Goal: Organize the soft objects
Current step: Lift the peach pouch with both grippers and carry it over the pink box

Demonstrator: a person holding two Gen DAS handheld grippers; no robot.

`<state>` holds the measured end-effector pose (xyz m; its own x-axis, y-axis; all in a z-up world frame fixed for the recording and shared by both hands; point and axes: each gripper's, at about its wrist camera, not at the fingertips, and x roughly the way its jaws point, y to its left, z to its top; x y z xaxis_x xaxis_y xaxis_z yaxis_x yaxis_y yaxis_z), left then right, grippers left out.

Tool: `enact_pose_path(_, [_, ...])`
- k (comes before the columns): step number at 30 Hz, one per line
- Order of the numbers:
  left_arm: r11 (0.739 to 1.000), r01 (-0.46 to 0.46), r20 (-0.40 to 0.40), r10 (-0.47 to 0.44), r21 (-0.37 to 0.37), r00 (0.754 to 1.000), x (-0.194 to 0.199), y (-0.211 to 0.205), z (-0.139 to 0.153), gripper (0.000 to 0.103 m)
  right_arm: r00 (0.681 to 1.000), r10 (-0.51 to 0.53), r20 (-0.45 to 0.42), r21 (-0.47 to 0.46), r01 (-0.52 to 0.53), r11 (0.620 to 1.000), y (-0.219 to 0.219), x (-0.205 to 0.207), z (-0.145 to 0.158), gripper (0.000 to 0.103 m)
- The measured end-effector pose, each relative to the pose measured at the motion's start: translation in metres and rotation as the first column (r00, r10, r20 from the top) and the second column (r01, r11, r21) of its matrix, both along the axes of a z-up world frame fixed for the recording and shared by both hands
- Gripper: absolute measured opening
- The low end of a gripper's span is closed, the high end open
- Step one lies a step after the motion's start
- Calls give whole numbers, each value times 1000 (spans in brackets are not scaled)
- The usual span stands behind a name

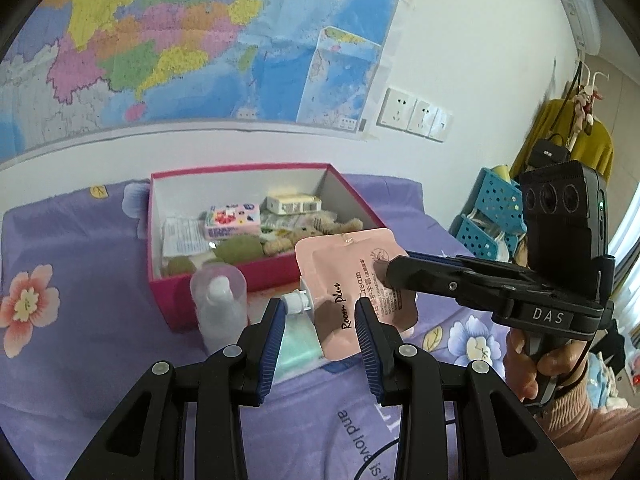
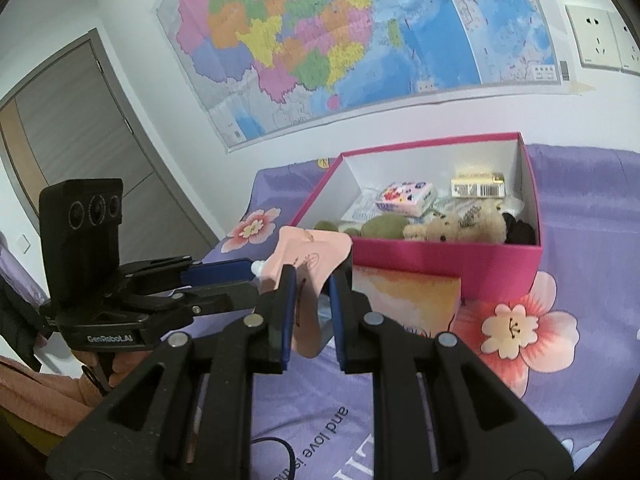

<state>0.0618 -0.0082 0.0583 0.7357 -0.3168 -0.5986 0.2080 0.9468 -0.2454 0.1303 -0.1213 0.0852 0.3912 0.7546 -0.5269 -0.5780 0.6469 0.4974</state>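
Pouch [image 1: 352, 288] first: the pink hand-cream pouch hangs between my two grippers, lifted clear of the purple flowered bedspread [image 1: 80, 248]. My left gripper [image 1: 320, 312] has its blue pads drawn in on the pouch's lower end beside the white screw cap [image 1: 294, 302], one pad against the printed face and the other behind the cap side. My right gripper [image 2: 312, 280] is clamped on the same pouch from the other side, its pads close together on the pouch's edge, so the pink film stands edge-on between them in the right wrist view. A hand [image 1: 536, 364] with a pink sleeve holds the handle of that right gripper. Just under the pouch on the bedspread lie a pale green packet [image 1: 298, 350] and, beside it, a clear plastic bottle [image 1: 220, 304] with a clear cap, standing upright. An orange and white card packet [image 2: 408, 300] lies flat against the near wall of the pink box [image 1: 224, 288]. The box sits open toward the far edge of the bed by the wall, and holds a tan teddy bear [image 2: 456, 224], a green plush [image 2: 380, 226], a small tissue pack [image 2: 406, 198] with cartoon print, a yellow-white barcoded pack [image 2: 478, 186], something black in its right corner, and flat paper sachets. A map [image 2: 360, 40] hangs on the wall above the bed.
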Motion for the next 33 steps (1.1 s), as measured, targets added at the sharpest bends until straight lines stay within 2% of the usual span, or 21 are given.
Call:
enact_pose_path(15, [999, -32, 45, 31, 16, 999, 18, 13, 19, 35, 999, -12, 41, 28, 11, 1000, 10, 26, 14, 20])
enact_pose_path(33, [998, -58, 45, 57, 30, 997, 38, 25, 24, 35, 999, -16, 42, 39, 14, 999, 24, 51, 15, 20])
